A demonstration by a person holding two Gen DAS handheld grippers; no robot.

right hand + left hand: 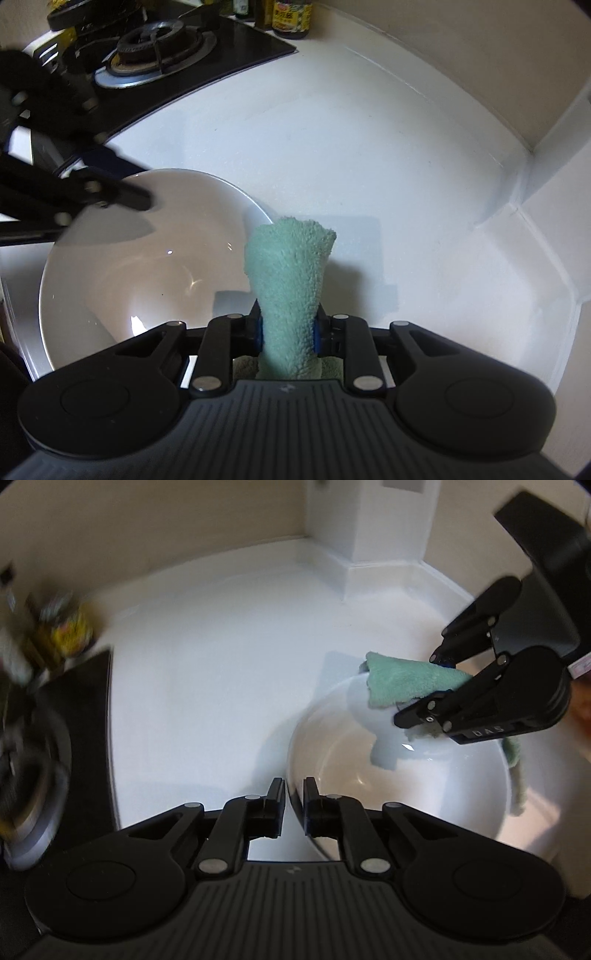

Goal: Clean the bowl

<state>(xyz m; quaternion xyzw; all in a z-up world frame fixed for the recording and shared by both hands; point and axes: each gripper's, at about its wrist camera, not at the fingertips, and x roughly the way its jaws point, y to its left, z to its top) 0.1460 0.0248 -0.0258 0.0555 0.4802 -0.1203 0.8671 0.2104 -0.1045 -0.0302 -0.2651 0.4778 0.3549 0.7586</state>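
1. The bowl [140, 266], white and glossy, stands on the white bench [369, 166] near the corner where the bench meets the wall; its inside shows only reflections.
2. The left claw [293, 805] is clenched on the near rim of the bowl: in the left wrist view the rim passes through the narrow gap between its two fingers, one outside the wall and one inside.
3. The right claw [288, 332] grips a teal terry cloth [288, 280], bunched between its blue-padded fingers. The cloth's free end stands beyond the fingertips.
4. In the left wrist view the cloth [406, 683] hangs over the far rim of the bowl, with part of it trailing down the right side. Whether it presses on the inner surface cannot be told.
5. A black gas hob [159, 55] adjoins the bench on the left, with sauce bottles [291, 18] behind it. That area is blurred in the left wrist view.
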